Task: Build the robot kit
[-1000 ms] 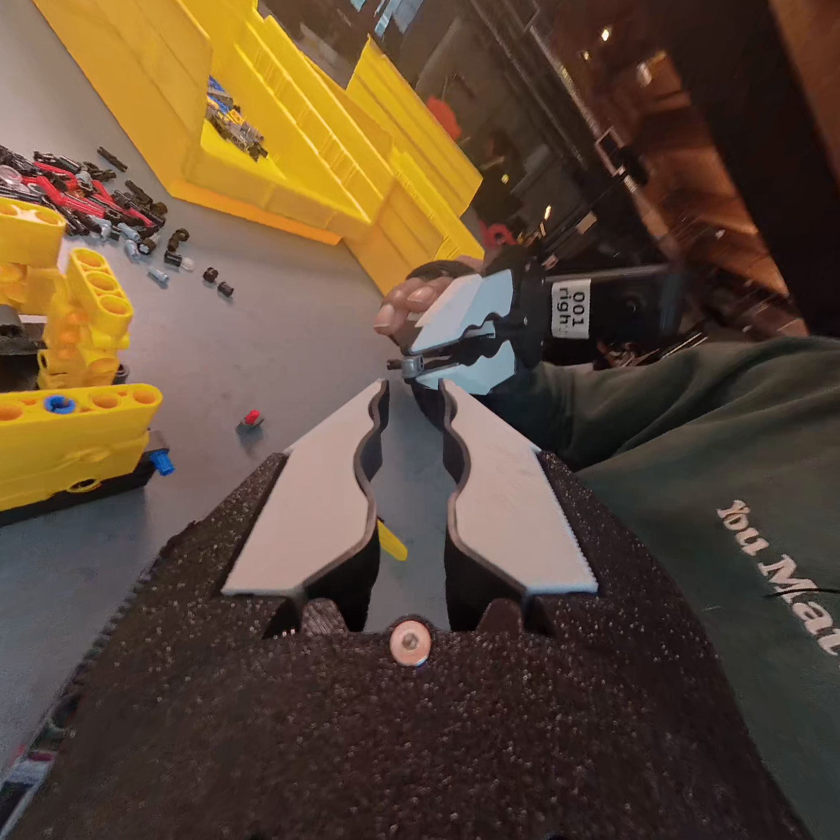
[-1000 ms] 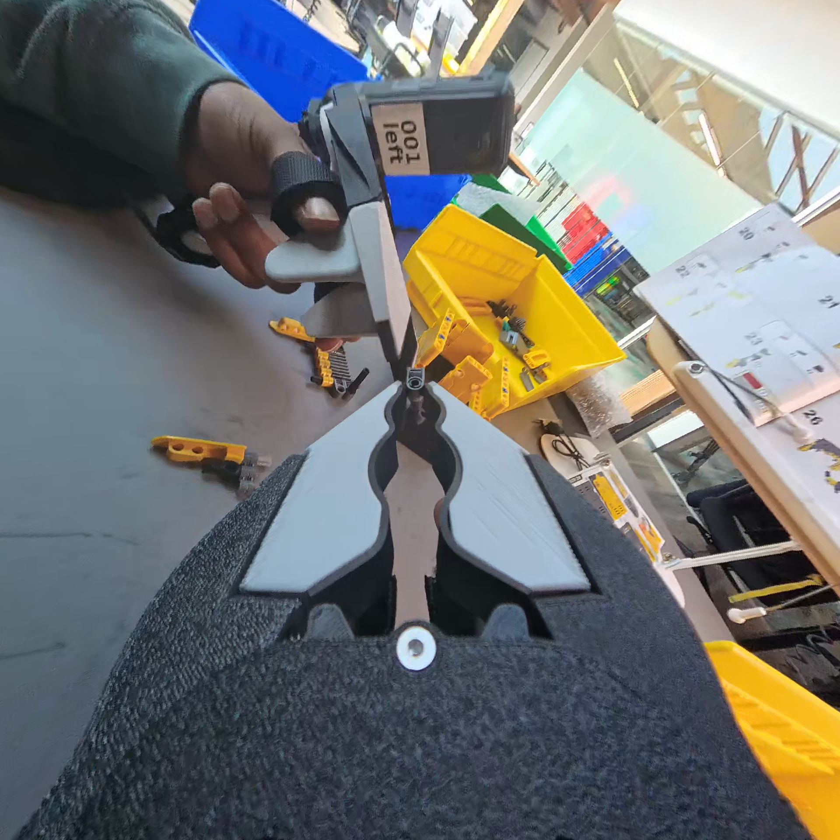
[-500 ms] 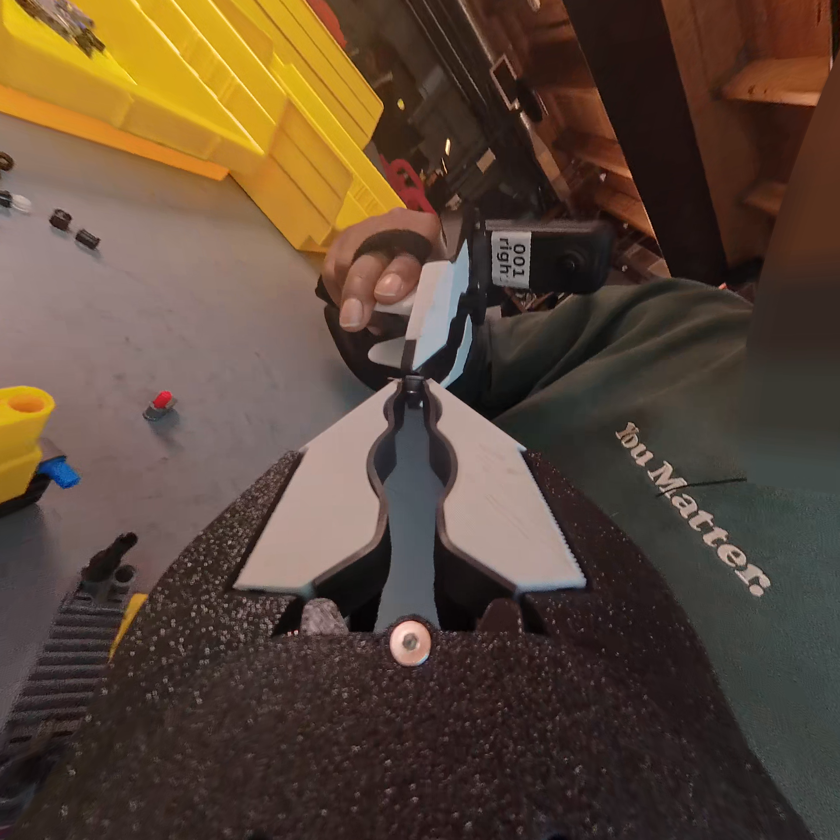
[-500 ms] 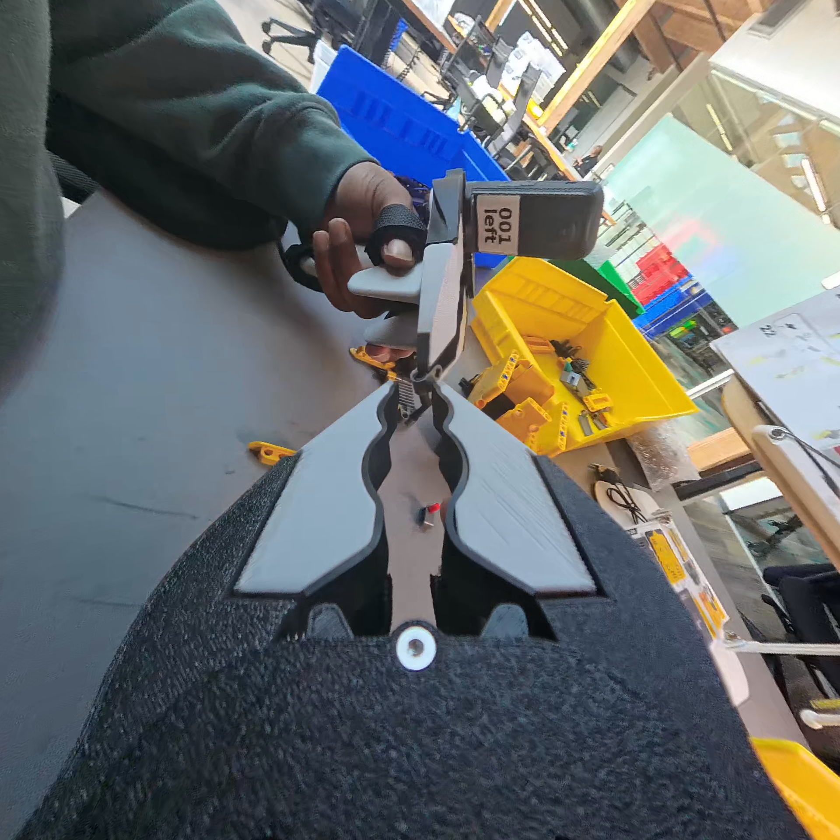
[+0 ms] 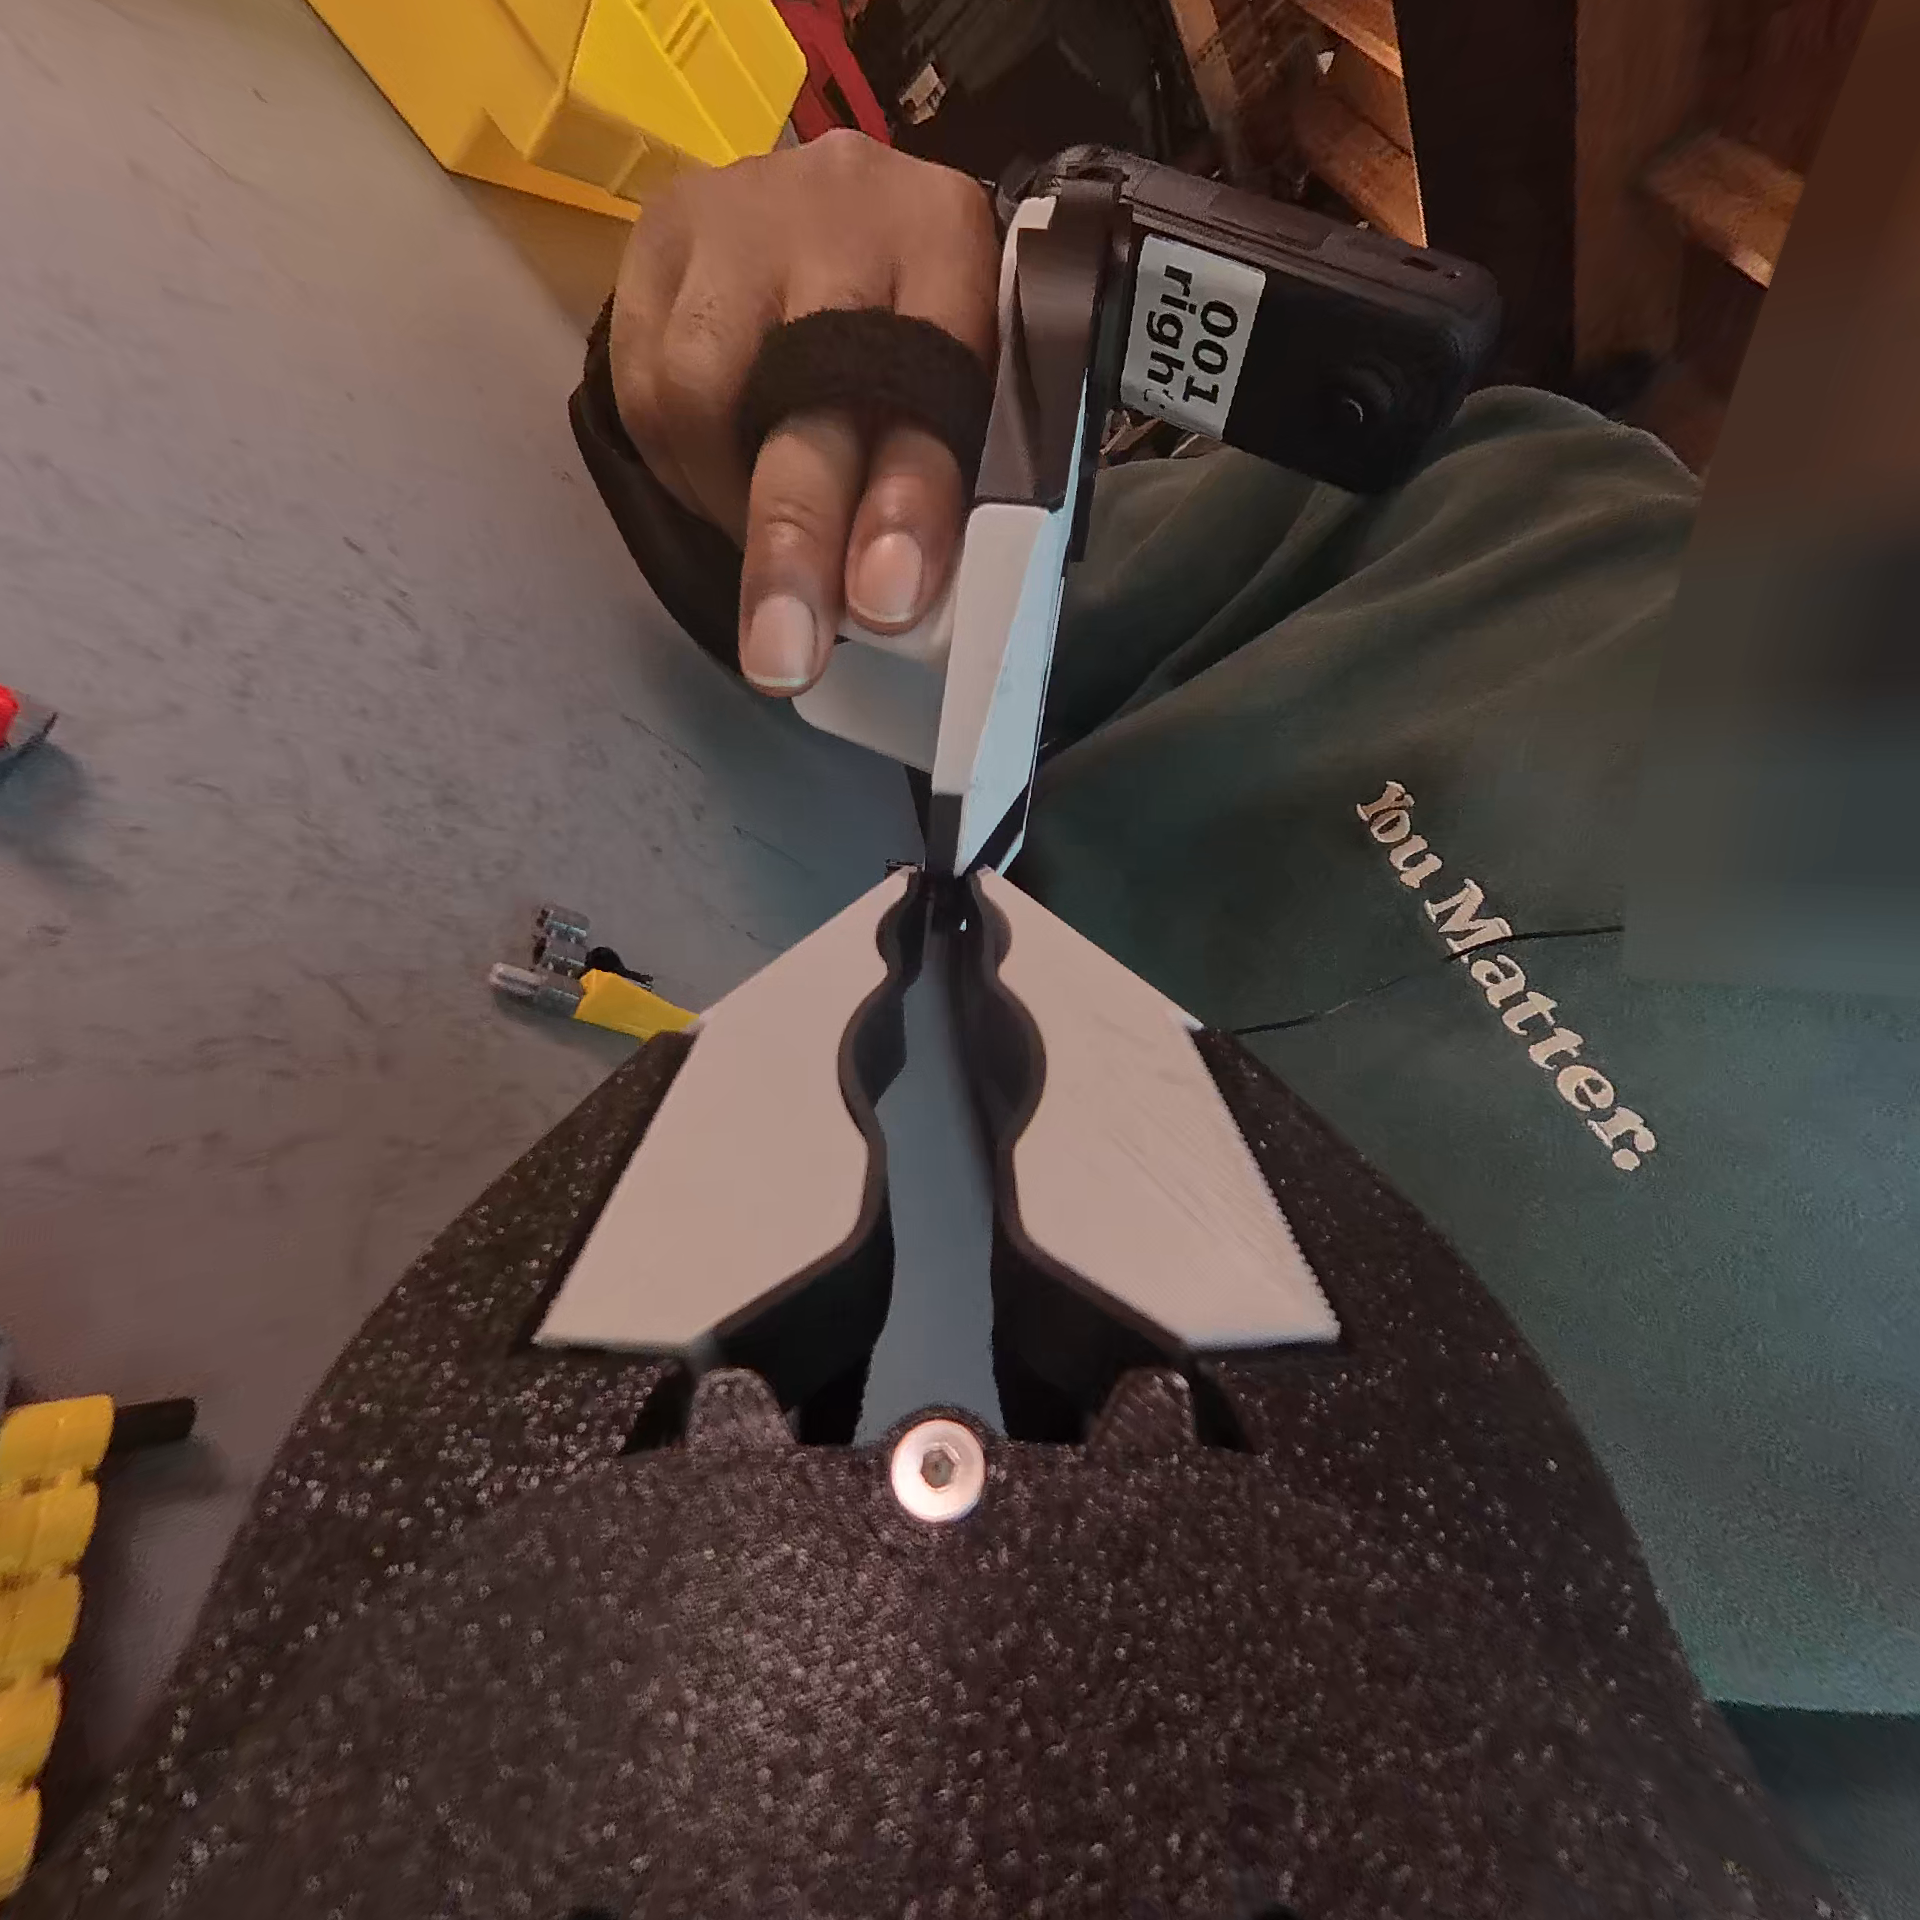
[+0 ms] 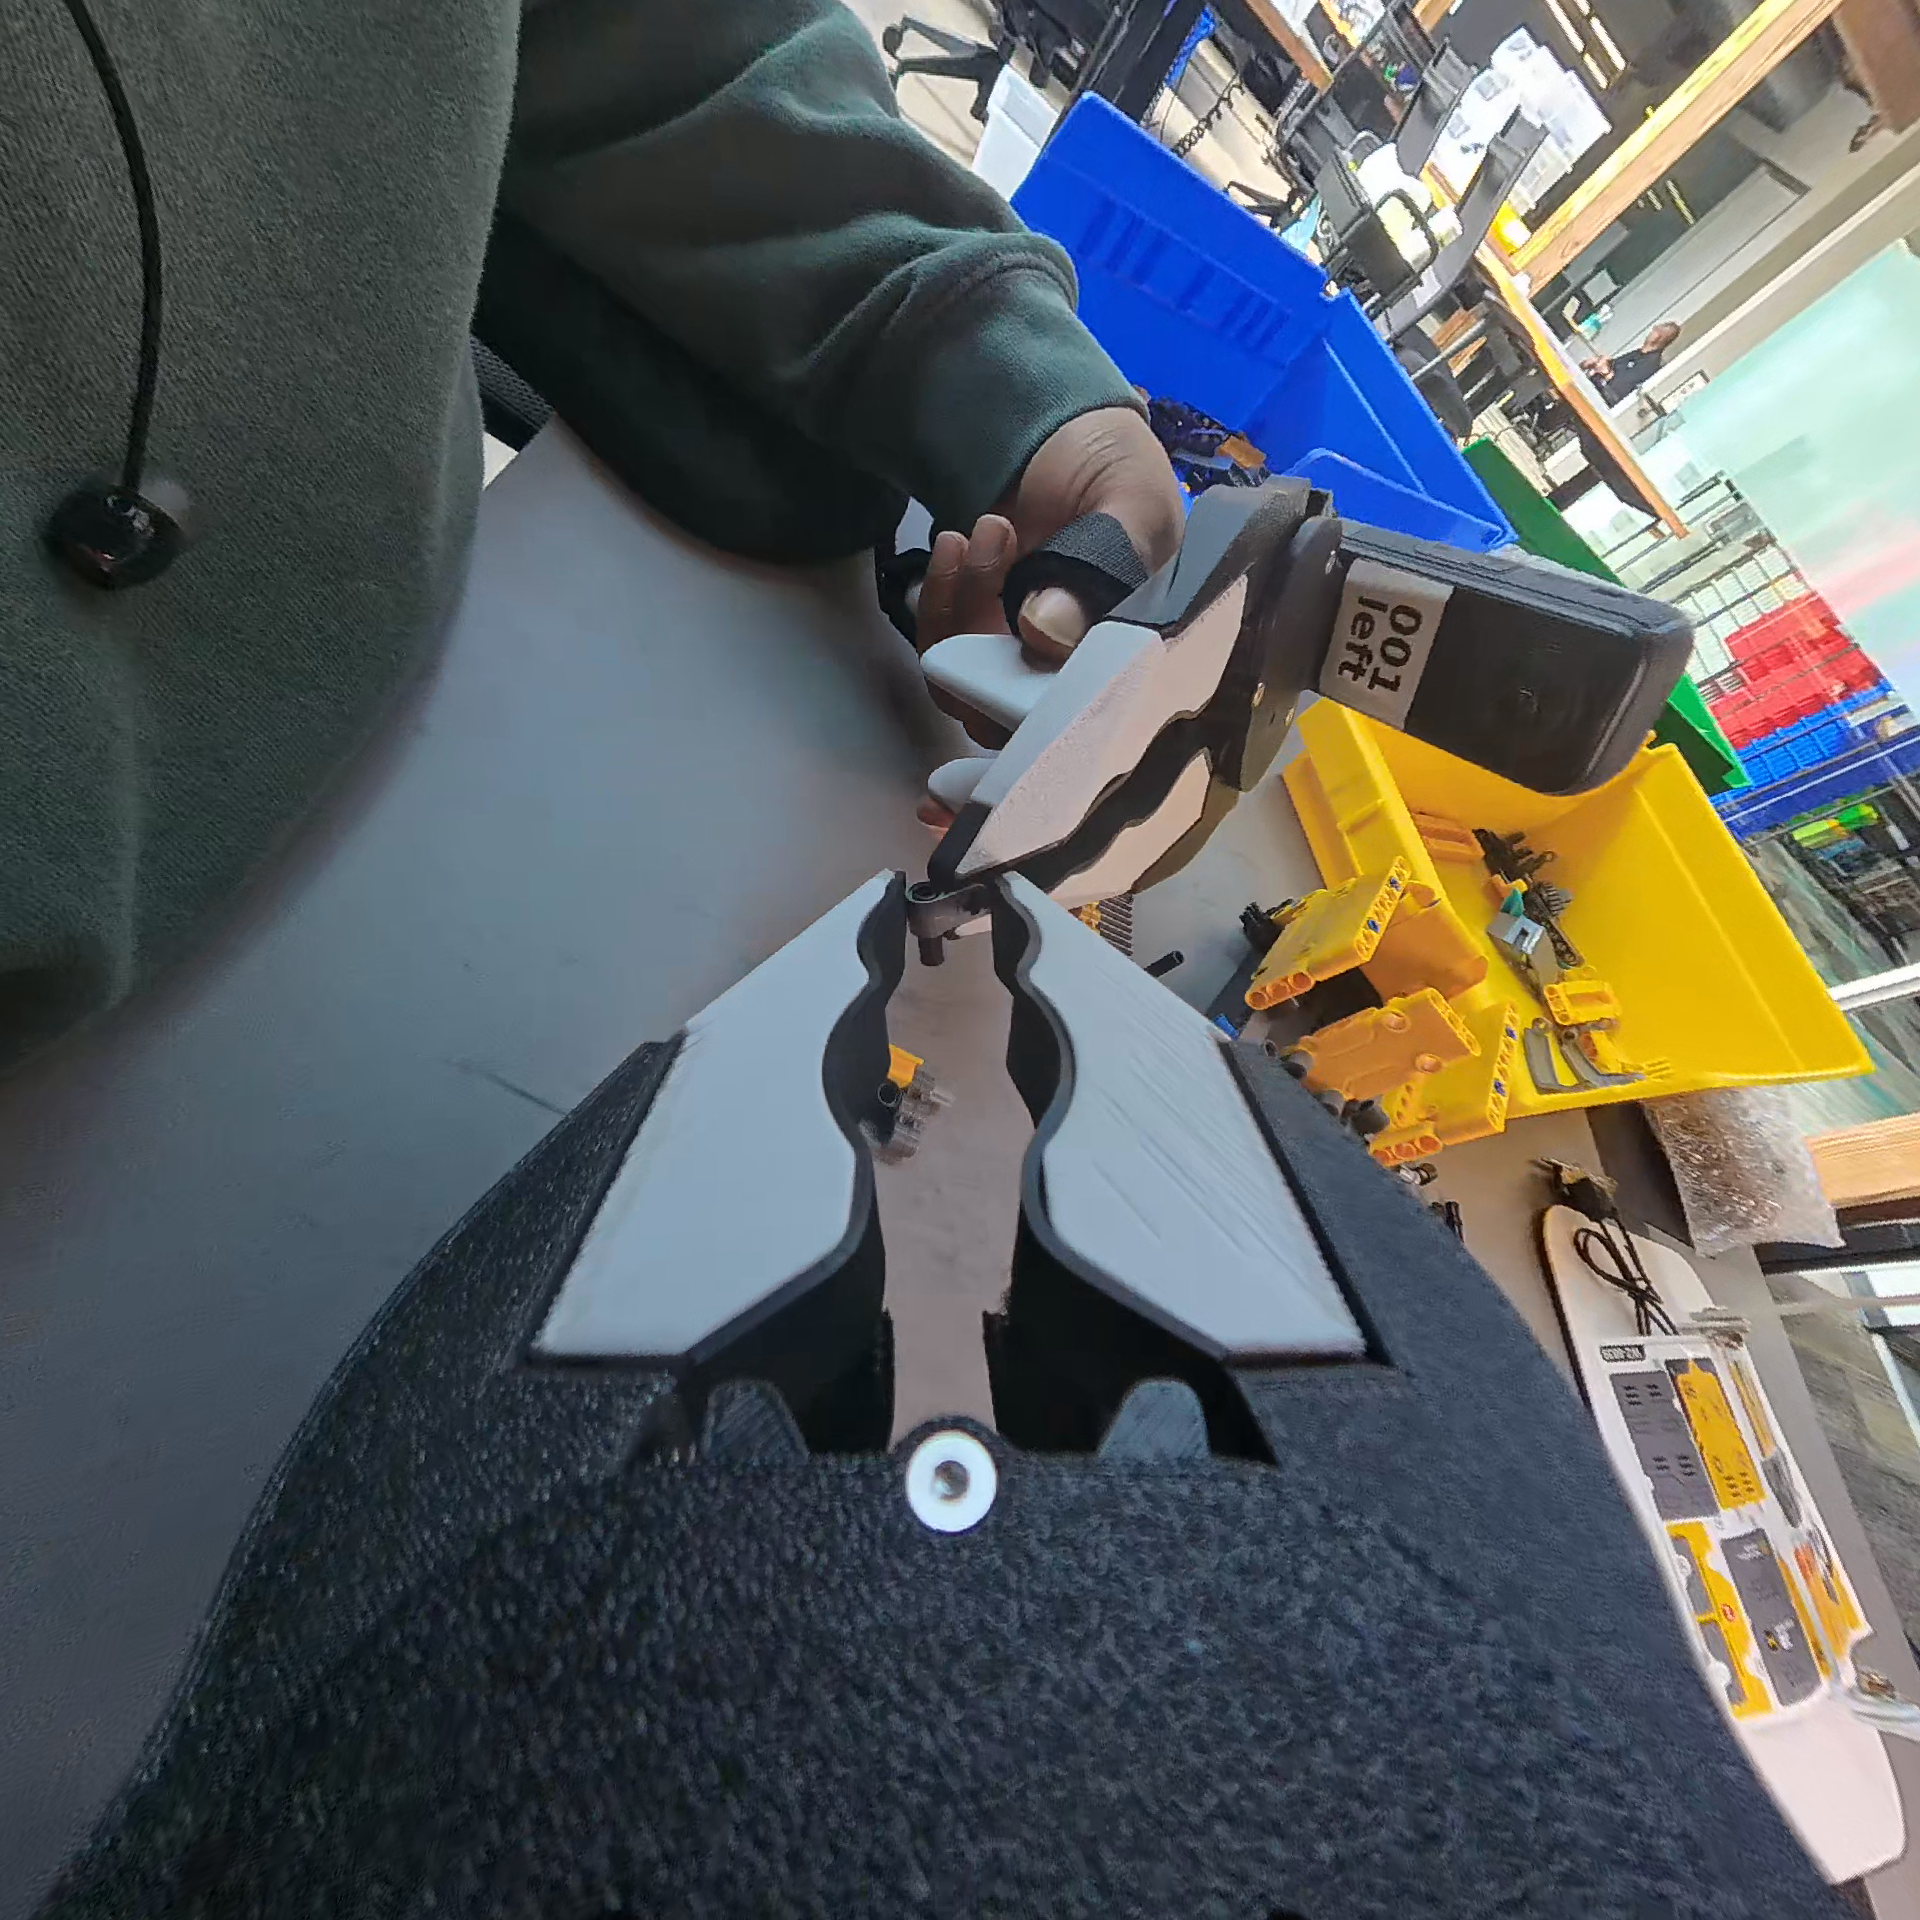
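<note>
Left gripper (image 5: pixel 943 902) clamped on a small grey connector (image 6: pixel 940 914), above the table (image 6: pixel 644 748); right gripper (image 6: pixel 948 902) tips slightly apart around the same piece; advisable: keep tips aligned, squeeze gently, avoid twisting.

Small dark grey connector piece (image 6: pixel 928 906): too small to tell its exact form; in the left wrist view it is almost wholly hidden between the meeting fingertips.
Right gripper (image 6: pixel 943 896): in the left wrist view seen edge-on, so its gap cannot be read there.
Yellow beam with pale grey pins (image 5: pixel 592 992): partly hidden behind a finger of the left gripper (image 5: pixel 943 902).
Yellow ribbed brick assembly (image 5: pixel 42 1558): cut by the left edge.
Small red-capped piece (image 5: pixel 8 717): cut by the left edge.
Yellow plastic bin (image 5: pixel 582 83): cut by the top edge.
Distant shelving (image 6: pixel 1808 675): too small to tell the contents.
</note>
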Demonstrator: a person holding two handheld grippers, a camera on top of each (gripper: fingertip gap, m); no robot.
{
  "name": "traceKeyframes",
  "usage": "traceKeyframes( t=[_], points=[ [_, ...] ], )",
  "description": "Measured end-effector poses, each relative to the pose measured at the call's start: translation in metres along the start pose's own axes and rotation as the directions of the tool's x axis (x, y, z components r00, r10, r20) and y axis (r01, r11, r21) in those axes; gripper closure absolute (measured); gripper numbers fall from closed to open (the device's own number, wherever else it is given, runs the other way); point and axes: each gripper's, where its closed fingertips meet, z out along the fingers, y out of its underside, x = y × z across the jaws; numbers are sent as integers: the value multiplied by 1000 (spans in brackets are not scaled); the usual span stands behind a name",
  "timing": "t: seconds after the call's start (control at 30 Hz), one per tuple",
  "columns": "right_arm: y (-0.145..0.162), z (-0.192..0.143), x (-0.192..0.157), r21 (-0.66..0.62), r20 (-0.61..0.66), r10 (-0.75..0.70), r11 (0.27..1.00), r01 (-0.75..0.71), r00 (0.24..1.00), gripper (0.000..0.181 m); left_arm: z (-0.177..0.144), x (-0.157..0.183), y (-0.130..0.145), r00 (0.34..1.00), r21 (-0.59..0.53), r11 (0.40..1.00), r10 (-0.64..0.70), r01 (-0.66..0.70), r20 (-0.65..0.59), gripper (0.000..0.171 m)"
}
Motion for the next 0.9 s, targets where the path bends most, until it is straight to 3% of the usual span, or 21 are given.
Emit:
traceKeyframes(
  t=[0.53, 0.67, 0.77, 0.9],
  points=[
    [2, 1, -5, -15, 37, 22, 1000, -21, 999, 166, 1, -2, 5, 999, -20, 999, -46, 45, -17, 166],
    [4, 0, 4, -13, -4, 50, 999, -50, 999, 167, -3, -3, -4, 999, 34, 998, -46, 47, -6, 165],
    [15, -8, 20, -30, -49, 112, 993, -113, 993, 167, -11, -21, -9, 985, 41, 999, 21, -28, 171, 157],
    [48, -21, 42, -94, -131, 193, 974, -206, 973, 166, -15, -43, 1, 896, -83, 992, 124, -97, 427, 153]
  ],
)
